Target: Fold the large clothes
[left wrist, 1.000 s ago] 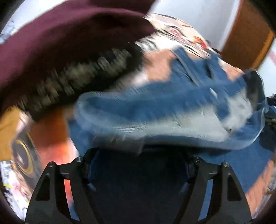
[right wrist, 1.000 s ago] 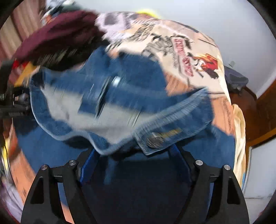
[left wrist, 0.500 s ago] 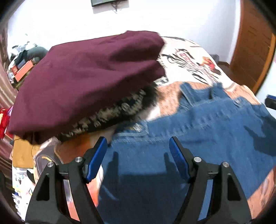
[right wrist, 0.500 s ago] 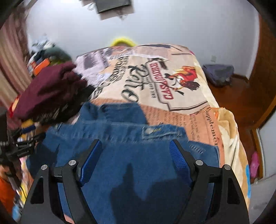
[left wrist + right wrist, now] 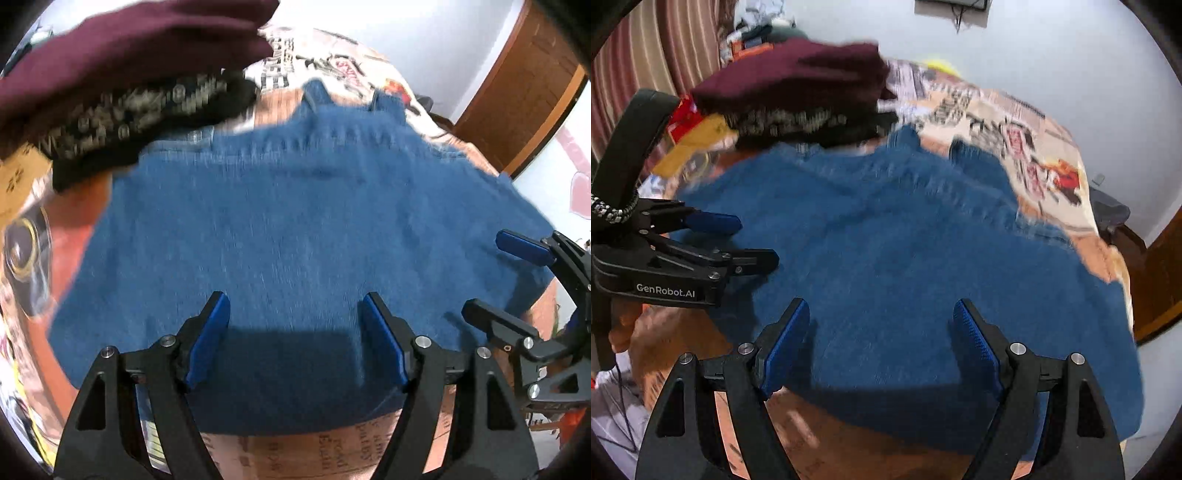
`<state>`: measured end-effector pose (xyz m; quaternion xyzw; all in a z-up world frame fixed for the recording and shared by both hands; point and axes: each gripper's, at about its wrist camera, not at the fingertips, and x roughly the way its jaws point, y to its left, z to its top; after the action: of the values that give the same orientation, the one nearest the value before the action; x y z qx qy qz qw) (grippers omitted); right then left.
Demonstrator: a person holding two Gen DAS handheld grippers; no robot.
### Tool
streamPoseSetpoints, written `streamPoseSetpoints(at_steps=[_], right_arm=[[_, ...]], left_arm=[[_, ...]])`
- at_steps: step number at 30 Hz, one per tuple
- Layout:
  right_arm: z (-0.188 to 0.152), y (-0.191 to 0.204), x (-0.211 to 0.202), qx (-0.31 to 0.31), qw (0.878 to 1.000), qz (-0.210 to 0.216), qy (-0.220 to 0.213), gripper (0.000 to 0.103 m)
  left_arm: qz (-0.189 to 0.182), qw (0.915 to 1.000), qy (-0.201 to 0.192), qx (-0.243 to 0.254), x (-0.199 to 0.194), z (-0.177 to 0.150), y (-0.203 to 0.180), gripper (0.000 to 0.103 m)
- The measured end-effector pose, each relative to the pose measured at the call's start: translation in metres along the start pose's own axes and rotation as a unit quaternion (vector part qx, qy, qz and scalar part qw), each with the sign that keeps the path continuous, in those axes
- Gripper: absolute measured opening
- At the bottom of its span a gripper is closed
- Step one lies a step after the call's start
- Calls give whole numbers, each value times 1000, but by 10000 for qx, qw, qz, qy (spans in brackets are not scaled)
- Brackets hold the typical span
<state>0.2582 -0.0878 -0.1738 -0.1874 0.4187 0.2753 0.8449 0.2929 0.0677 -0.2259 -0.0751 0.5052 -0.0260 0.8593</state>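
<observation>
Blue denim jeans [image 5: 288, 229] lie folded flat on the printed bedspread [image 5: 332, 70], waistband toward the far side. They also fill the middle of the right wrist view [image 5: 905, 258]. My left gripper [image 5: 295, 306] is open and empty above the near part of the jeans; it also shows at the left of the right wrist view [image 5: 746, 240]. My right gripper [image 5: 881, 314] is open and empty above the jeans' near edge; it shows at the right of the left wrist view [image 5: 487, 273].
A stack of folded clothes, a maroon garment [image 5: 798, 74] on a dark patterned one [image 5: 790, 122], sits at the far left beside the jeans. A wooden door [image 5: 517, 85] stands at the right. Curtains [image 5: 646, 55] and clutter lie at the far left.
One second ago both grippers held the jeans' waistband up. They let it down onto the jeans, opened, and have drawn back toward the near edge.
</observation>
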Motion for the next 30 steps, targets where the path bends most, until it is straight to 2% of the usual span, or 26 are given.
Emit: streamPoseSetpoints(at_steps=[4,8,13,16,20,26,28,29,30], right_arm=[[-12,-11,-3,78,9999,-122,10,78],[-17,-36,-27,373,9978,-517,-161,78],[-32,-80,-56,926,9911,-892,-351,78],[-47,-107,-73,1378,9832,-1117,-427,78],[-66,-135,-90,1957,9711,-1292,-451,78],[-80,-153,-104,2474,9589,-1282,-526,78],[-78,-151,-108,2465,9585,-1296,-613,78],[-75,-149,-111,2438,9589,-1282,-677,78],[-73,-146,-114,2415,9593,-1261,-741,78]], left_arm=[[345,9987,-248,284,-8,-12,-12,74],[520,9980,-324,151,-18,-18,-1,77],[886,9941,-412,-462,-32,-26,44,77],[838,9912,-434,-929,-37,-36,72,77],[1047,9822,-473,-1488,-45,-49,100,77],[899,9688,-431,-2268,-51,-67,128,77],[524,9670,-366,-2465,-50,-70,131,77],[157,9650,-324,-2599,-48,-73,133,77],[-39,9626,-275,-2693,-45,-73,134,77]])
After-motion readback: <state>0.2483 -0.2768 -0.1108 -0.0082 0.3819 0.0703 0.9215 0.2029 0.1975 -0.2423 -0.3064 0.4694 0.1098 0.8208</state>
